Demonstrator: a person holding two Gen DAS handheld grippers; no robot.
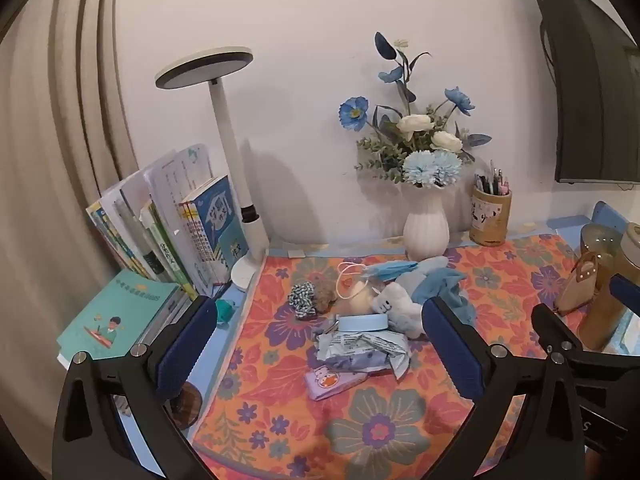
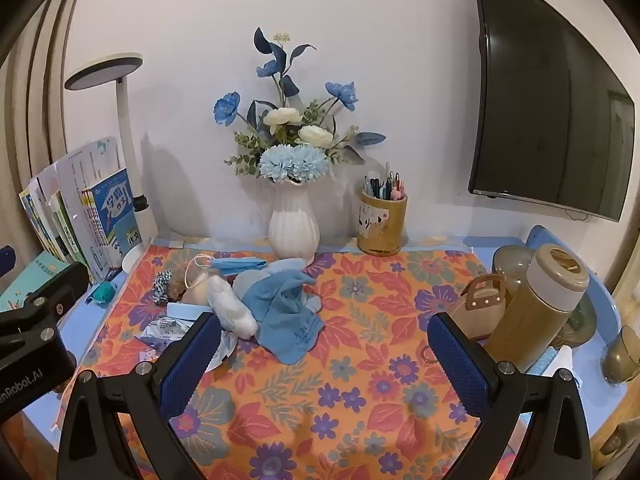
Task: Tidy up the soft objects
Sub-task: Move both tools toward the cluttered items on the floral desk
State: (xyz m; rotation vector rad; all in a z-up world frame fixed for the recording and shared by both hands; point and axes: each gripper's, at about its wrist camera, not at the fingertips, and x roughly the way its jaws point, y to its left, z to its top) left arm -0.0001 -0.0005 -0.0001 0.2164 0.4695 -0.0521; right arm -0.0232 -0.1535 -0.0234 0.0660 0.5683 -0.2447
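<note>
A pile of soft things lies on the floral cloth: a blue towel, a white plush toy, a blue face mask, a checked scrunchie, a brown fluffy scrunchie and tissue packs. The towel, plush and mask also show in the left wrist view. My left gripper is open and empty, hovering in front of the pile. My right gripper is open and empty, just right of the pile over bare cloth.
A white vase of blue flowers and a pen holder stand at the back wall. Books and a lamp are at the left. A small handbag, a brown bottle and jars stand at the right.
</note>
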